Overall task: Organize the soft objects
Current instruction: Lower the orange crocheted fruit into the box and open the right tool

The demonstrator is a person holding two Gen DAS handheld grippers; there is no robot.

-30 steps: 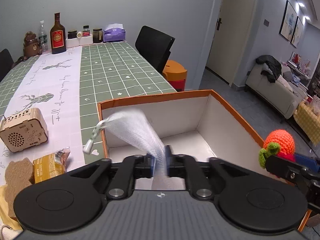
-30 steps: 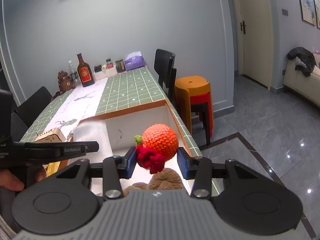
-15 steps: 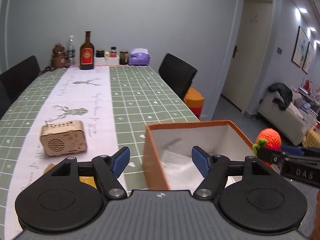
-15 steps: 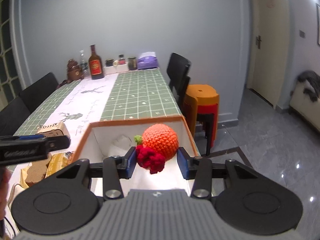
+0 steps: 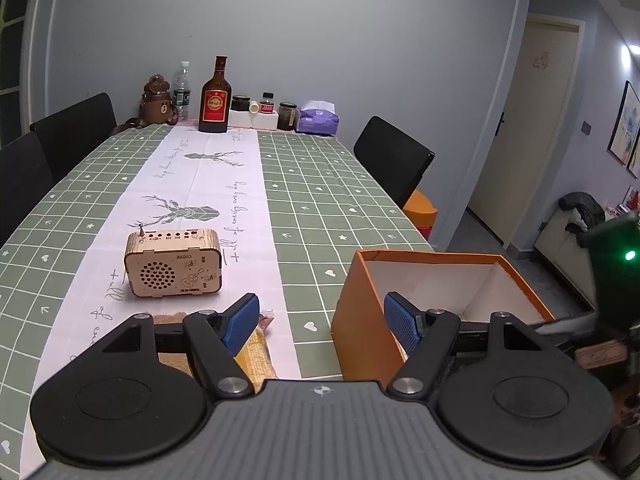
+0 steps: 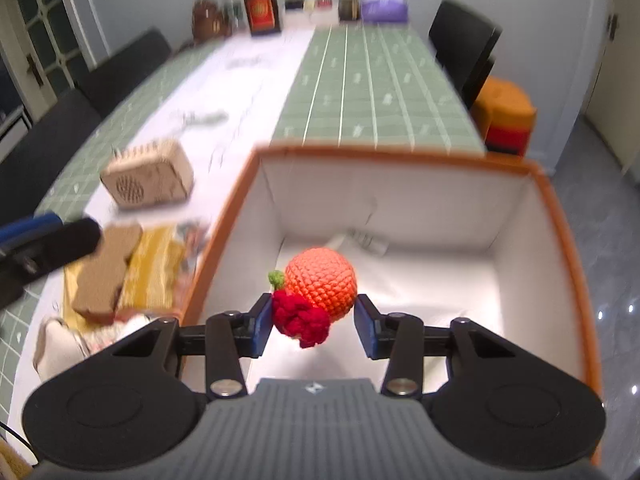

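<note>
In the left wrist view, a long tabletop (image 5: 320, 184) under a green grid cloth with a white deer-print runner carries a plywood radio-shaped box (image 5: 173, 264) and a tall orange cardboard box with a white lining (image 5: 360, 320), while the left tool (image 5: 320, 320) gapes wide with nothing between its blue ribbed pads. In the right wrist view, blurred, the right tool (image 6: 315, 320) pinches an orange crocheted ball with red and green knots (image 6: 316, 296) above that box's open top, where a white bundle (image 6: 360, 240) lies on the floor by the far wall.

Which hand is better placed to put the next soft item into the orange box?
Right: its gripper holds the crochet fruit directly over the open orange box. The left gripper is empty, jaws open.
</note>
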